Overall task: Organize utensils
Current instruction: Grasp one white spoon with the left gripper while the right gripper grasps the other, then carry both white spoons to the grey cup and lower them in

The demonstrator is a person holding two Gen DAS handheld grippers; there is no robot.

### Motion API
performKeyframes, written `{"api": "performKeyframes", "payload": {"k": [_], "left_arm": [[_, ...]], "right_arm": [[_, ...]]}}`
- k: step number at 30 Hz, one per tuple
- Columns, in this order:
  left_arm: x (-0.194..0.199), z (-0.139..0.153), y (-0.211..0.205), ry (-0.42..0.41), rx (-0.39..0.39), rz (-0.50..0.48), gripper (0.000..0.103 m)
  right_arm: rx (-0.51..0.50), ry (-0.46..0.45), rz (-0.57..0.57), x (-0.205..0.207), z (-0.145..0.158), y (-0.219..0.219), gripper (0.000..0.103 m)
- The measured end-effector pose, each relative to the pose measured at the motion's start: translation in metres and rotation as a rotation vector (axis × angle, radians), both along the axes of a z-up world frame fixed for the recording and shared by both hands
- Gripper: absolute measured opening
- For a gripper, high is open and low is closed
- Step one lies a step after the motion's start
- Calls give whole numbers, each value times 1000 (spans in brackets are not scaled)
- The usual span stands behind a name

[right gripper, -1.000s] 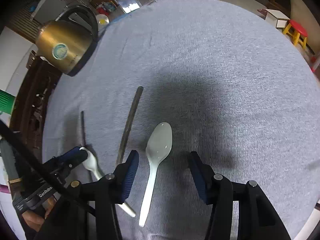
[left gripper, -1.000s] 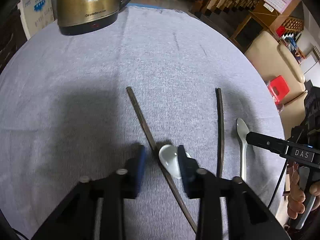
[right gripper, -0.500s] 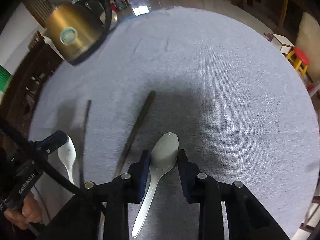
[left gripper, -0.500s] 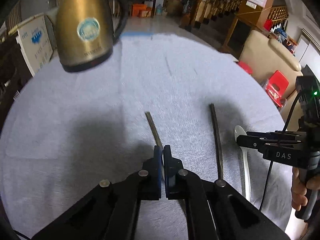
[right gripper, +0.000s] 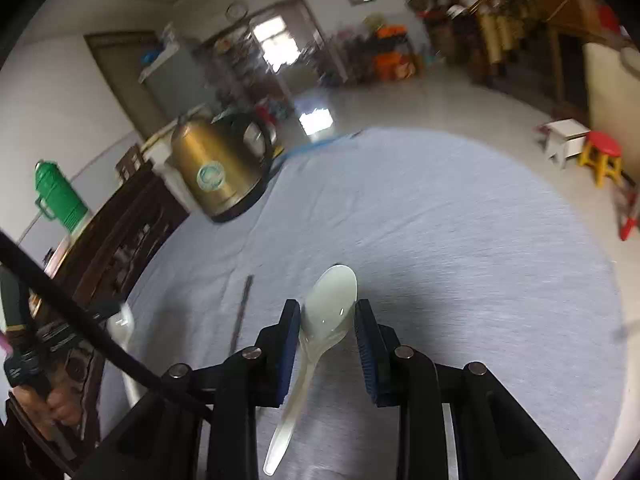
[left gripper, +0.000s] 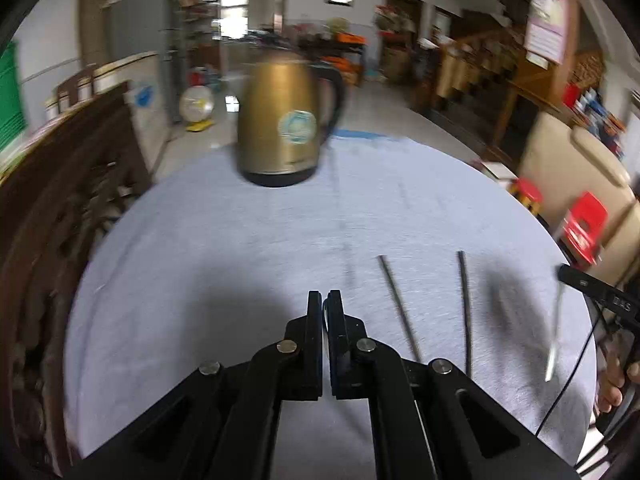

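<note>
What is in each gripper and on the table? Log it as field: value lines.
left gripper: shut; white spoon at its tip, seen in the right wrist view
right gripper: shut on pale spoon, bowl forward, handle hanging down
chopsticks: two dark sticks lying apart on the cloth, the second to the right
kettle: gold, upright, at the far edge
tablecloth: grey

Kettle [left gripper: 282, 120] behind 2 chopsticks [left gripper: 400, 308]
</note>
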State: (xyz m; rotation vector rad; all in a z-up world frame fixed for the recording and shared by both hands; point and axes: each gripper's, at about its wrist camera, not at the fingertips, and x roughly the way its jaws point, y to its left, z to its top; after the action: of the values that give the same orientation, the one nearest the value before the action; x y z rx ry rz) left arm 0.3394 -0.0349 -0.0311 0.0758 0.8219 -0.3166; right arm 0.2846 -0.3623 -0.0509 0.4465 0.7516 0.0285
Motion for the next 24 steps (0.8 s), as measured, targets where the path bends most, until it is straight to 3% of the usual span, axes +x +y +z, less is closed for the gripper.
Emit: {"api": "performKeyframes", "payload": {"k": [5, 13, 24], "left_arm": [[-41, 12, 34, -68, -17, 110, 3], [-117, 29, 63, -153, -20, 234, 2], [-205, 78, 49, -322, -72, 215, 3]], "right_arm": [[-28, -56, -121, -61, 13, -25, 30], [-107, -171, -205, -144, 46, -31, 30], [-234, -405, -211, -221, 100, 23, 30]]}}
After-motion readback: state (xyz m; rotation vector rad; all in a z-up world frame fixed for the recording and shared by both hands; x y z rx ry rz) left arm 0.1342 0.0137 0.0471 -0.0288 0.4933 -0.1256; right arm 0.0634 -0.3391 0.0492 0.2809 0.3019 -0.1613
